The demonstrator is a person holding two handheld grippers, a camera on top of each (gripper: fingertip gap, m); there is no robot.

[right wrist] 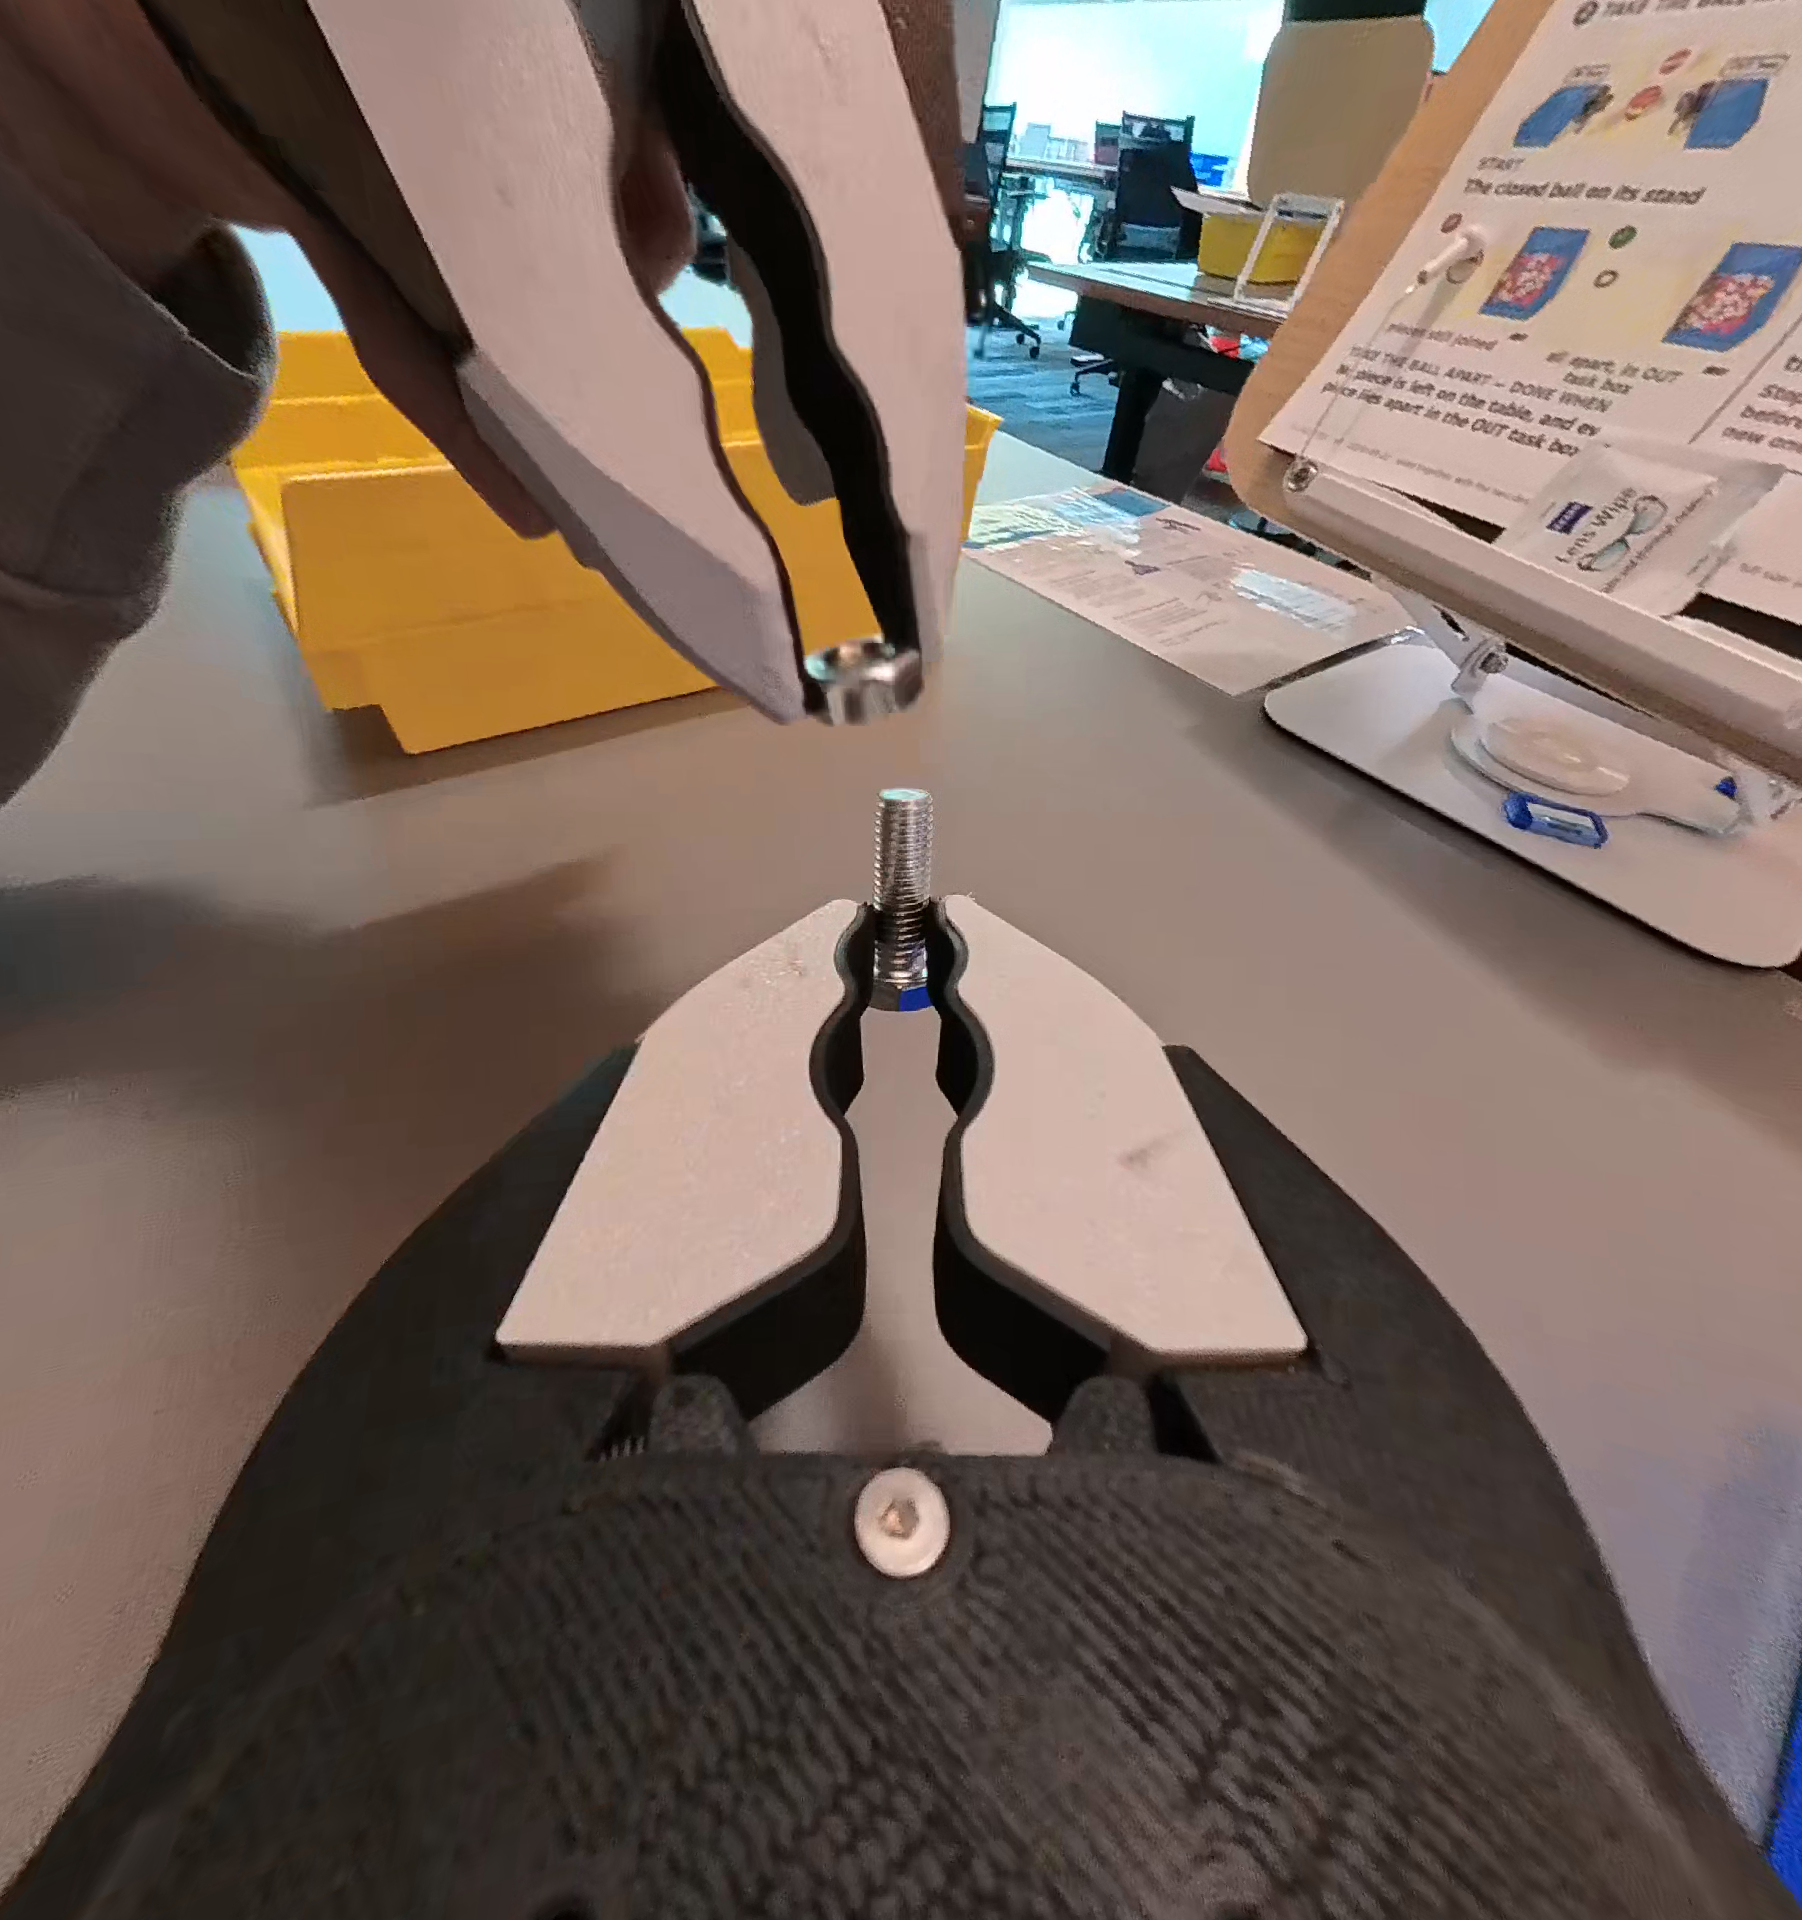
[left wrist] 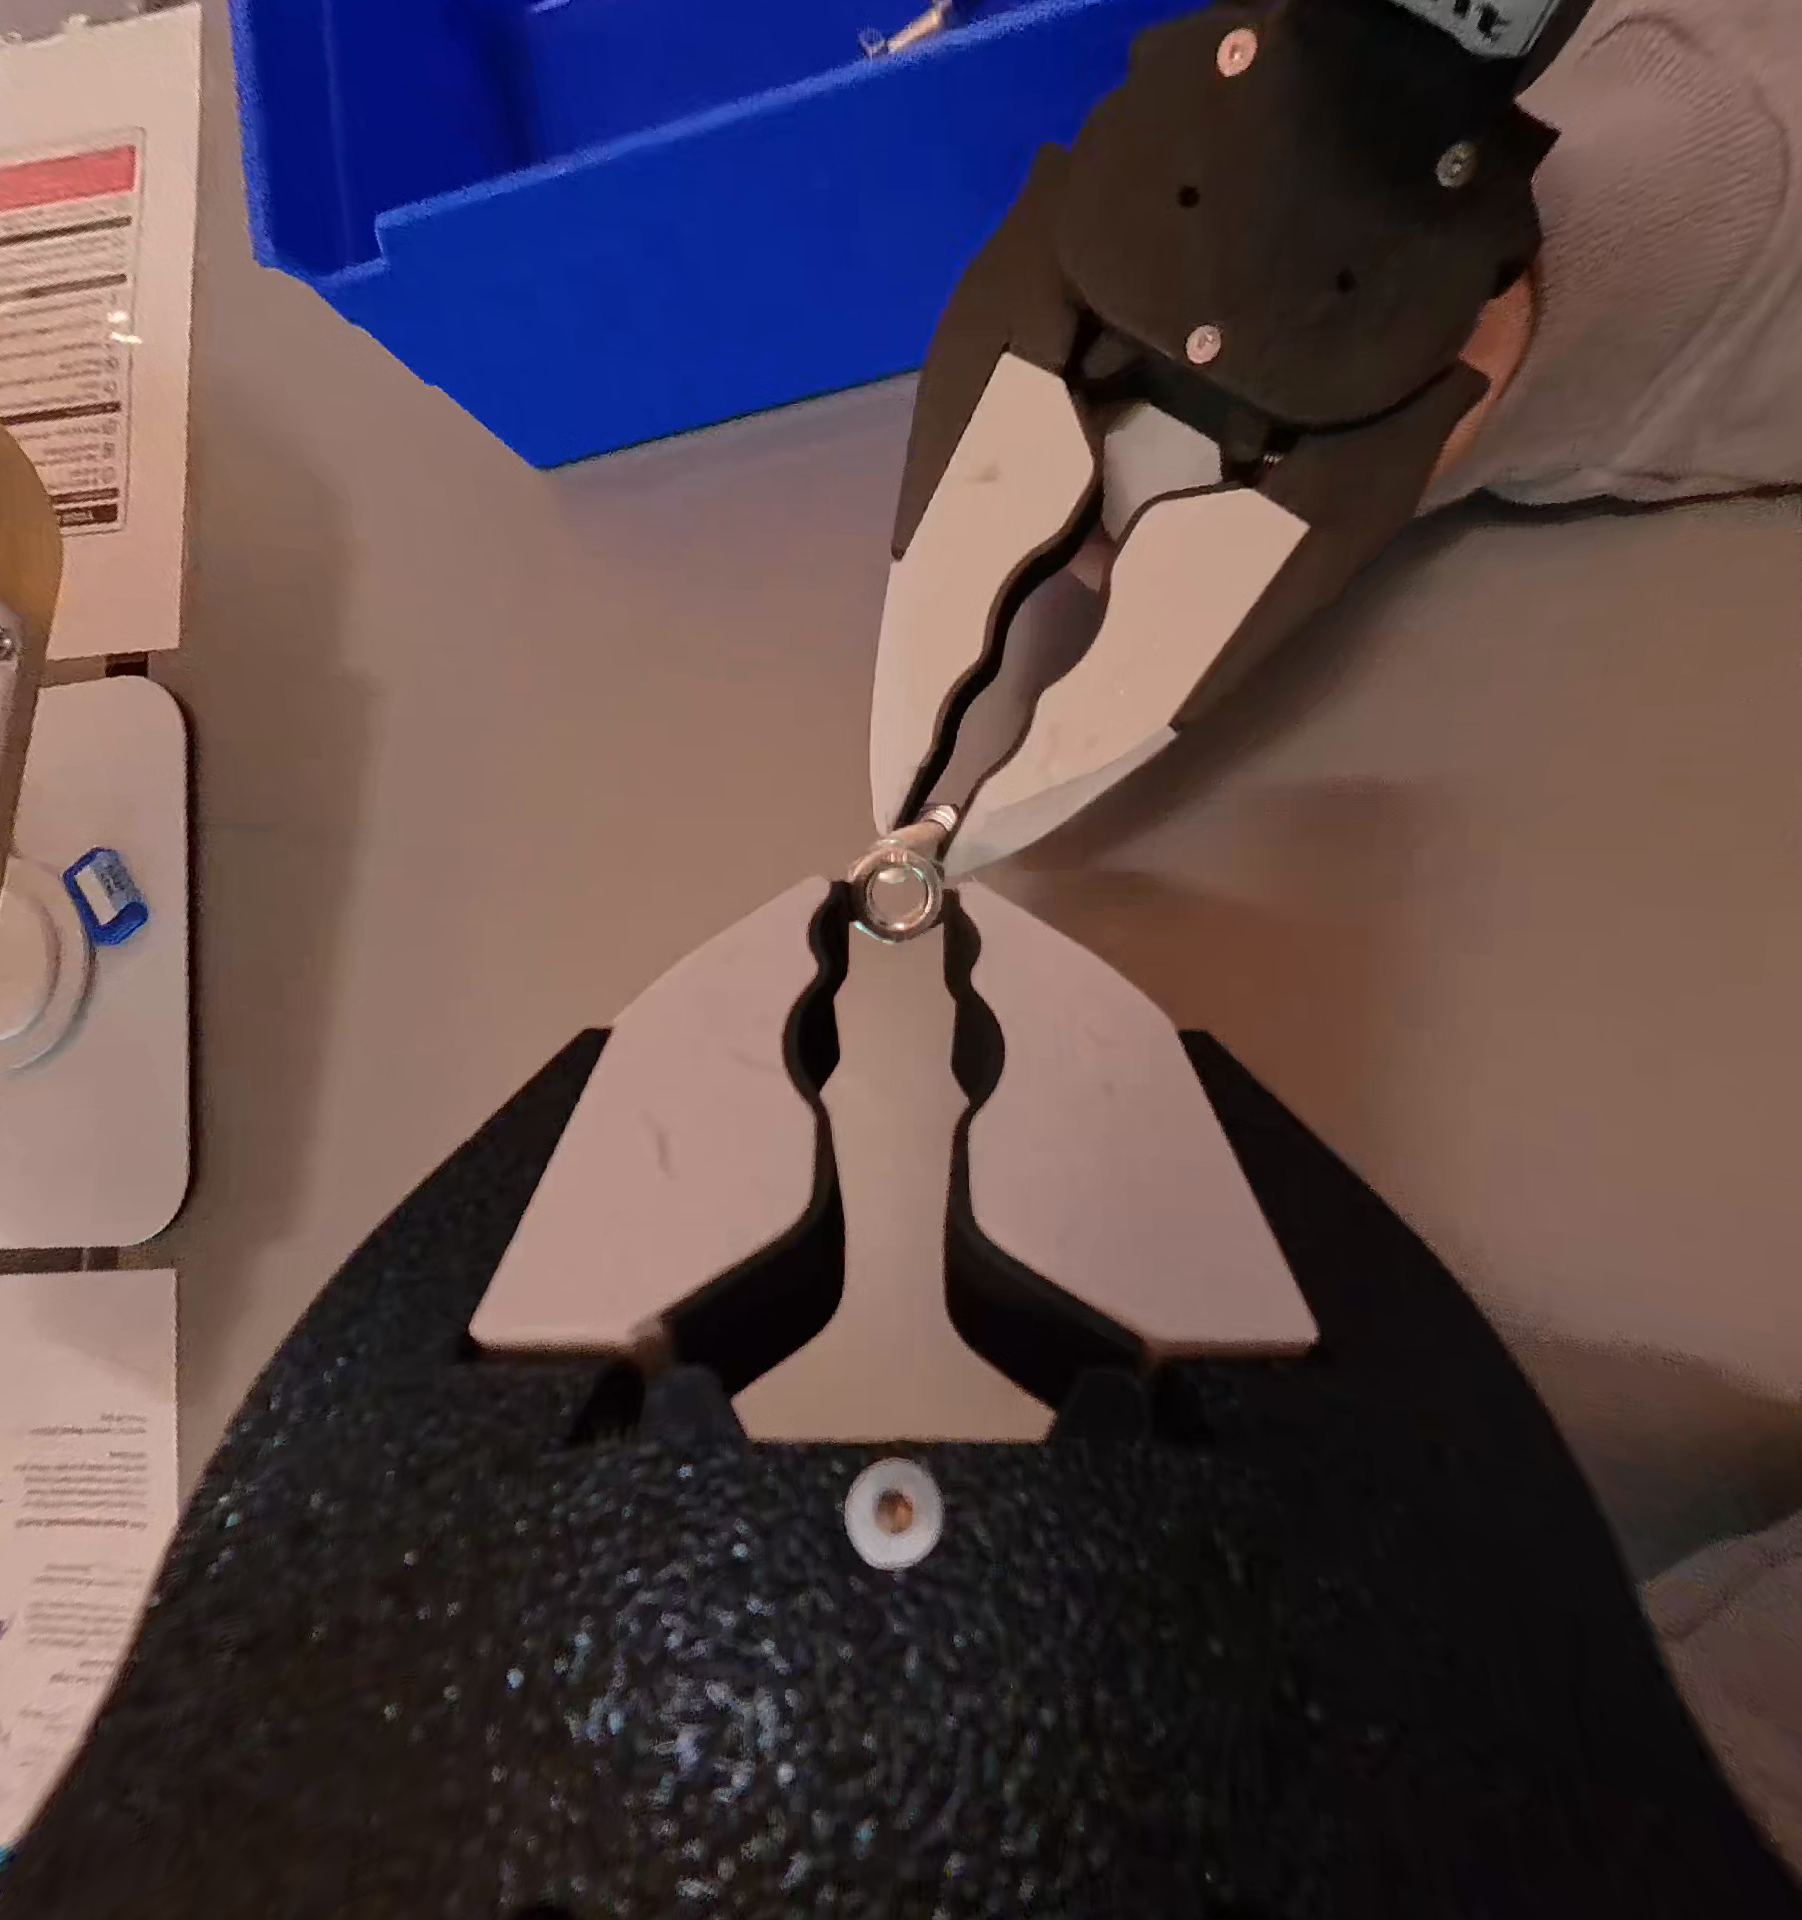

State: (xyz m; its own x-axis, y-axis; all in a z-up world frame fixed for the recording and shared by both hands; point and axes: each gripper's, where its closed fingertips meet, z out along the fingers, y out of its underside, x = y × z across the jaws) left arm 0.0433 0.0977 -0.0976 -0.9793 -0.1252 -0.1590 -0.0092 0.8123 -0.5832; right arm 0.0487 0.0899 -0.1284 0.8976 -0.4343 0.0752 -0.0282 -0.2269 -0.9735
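**Caller:** Left wrist view first: the left gripper (left wrist: 895, 902) is pinching a small silver hex nut (left wrist: 894, 902) right at its fingertips, jaws drawn narrow, both pale pads pressing on the nut's flats, the hole facing the camera.

**Partner:** And the right gripper (left wrist: 938, 831) is coming in from above right in that same view, tips meeting nose to nose with the left one over the plain grey tabletop (left wrist: 512, 779).

**Caller:** Right wrist view now: the right gripper (right wrist: 902, 914) is clamping a silver threaded bolt (right wrist: 903, 862), jaws nearly together, dark inner pads hugging the lower threads just above the head, shank standing up past the tips.

**Partner:** The nut (right wrist: 861, 681) is hanging just beyond the bolt's free end, close but apart, with table showing between them.

**Caller:** Around them, a blue plastic bin (left wrist: 668, 239) is sitting behind the grippers in the left view, a yellow plastic bin (right wrist: 523, 582) behind the left gripper (right wrist: 861, 686) in the right view.

**Partner:** And a printed instruction sheet on a wooden stand (right wrist: 1562, 260) is leaning off to the right side.
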